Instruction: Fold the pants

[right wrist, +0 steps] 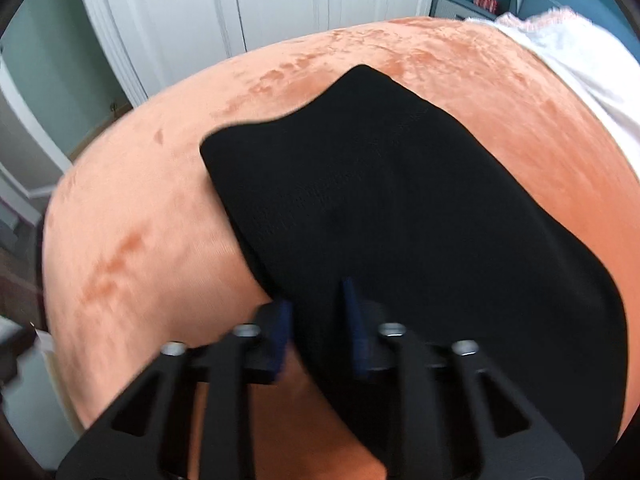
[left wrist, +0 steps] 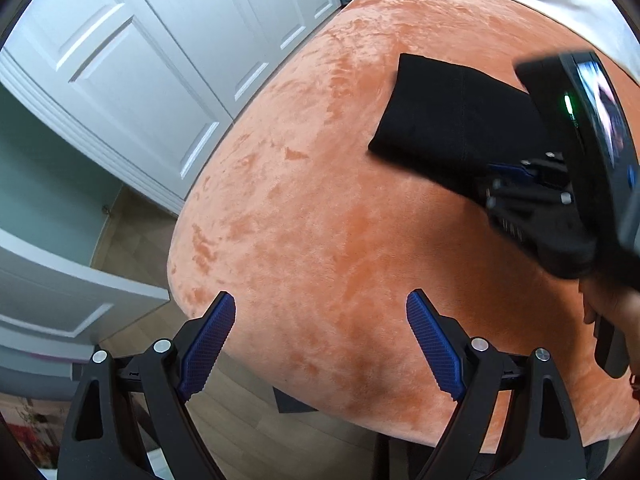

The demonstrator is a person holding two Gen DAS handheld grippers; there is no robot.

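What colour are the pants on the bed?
Plain black pants, no visible pattern; clearest in the right wrist view against the orange blanket.

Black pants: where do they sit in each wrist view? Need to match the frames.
Left wrist: black pants upper right, partly behind the right gripper.
Right wrist: black pants fill the centre, running down to the jaws at bottom.
Shared landmark: orange blanket under them.

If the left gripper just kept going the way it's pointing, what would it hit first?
Most likely the bare orange blanket. The left gripper is open and aimed down at it with nothing between the fingers. The black pants lie off to the side, under the right gripper.
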